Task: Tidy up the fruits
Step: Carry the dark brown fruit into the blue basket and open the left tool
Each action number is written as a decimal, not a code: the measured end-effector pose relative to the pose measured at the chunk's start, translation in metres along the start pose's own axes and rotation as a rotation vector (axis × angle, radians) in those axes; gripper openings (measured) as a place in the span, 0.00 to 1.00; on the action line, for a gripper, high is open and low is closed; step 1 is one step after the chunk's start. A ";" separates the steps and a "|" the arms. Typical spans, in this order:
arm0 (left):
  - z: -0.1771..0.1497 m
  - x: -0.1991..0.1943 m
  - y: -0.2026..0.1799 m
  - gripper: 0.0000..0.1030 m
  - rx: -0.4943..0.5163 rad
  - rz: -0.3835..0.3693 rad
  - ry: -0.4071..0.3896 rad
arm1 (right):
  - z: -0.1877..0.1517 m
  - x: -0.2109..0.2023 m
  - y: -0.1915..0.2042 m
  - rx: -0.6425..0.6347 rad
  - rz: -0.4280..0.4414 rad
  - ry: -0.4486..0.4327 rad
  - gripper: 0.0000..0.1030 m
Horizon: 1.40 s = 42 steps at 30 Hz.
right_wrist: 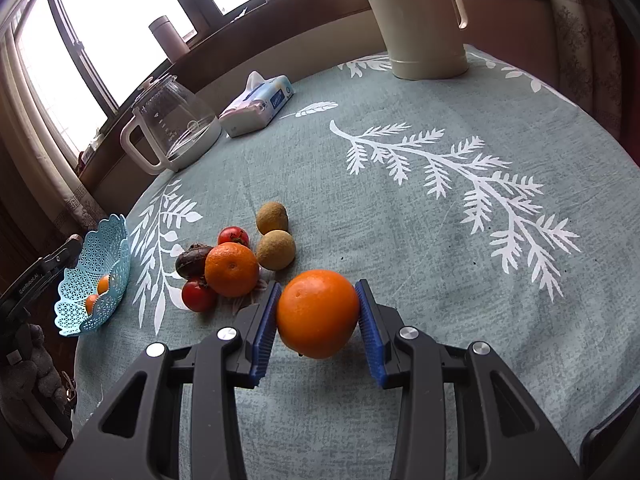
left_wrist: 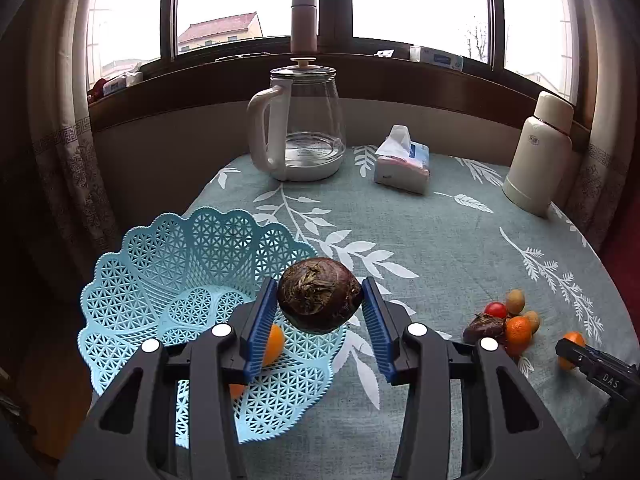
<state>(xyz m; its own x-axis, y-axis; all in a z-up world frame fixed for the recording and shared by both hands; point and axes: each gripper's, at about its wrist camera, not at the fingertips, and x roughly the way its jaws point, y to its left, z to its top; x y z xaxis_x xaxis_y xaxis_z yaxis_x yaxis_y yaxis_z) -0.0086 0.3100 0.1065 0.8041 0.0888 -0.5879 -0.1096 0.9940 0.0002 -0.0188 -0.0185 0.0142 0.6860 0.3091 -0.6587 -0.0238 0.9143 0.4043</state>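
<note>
Clamping: left claw [left_wrist: 320, 312] w/ 1 dark fruit [left_wrist: 320, 294], right claw [right_wrist: 318, 318] w/ 1 orange [right_wrist: 318, 314]; 2 oranges in basket [left_wrist: 160, 264].

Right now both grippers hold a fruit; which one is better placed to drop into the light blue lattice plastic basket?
Left. The left gripper holds the dark brown fruit right at the basket's rim. The right gripper holds its orange across the table, beyond the fruit pile.
</note>
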 end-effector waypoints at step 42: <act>-0.019 -0.026 0.095 0.77 -0.166 0.186 -0.021 | 0.006 -0.005 -0.001 -0.002 0.001 -0.016 0.37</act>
<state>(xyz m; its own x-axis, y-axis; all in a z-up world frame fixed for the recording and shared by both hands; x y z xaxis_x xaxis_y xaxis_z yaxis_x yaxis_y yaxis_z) -0.0510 0.4011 0.1058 0.7727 0.2728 -0.5732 -0.3506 0.9361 -0.0272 -0.0180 -0.0226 0.0205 0.6975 0.3056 -0.6481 -0.0257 0.9146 0.4036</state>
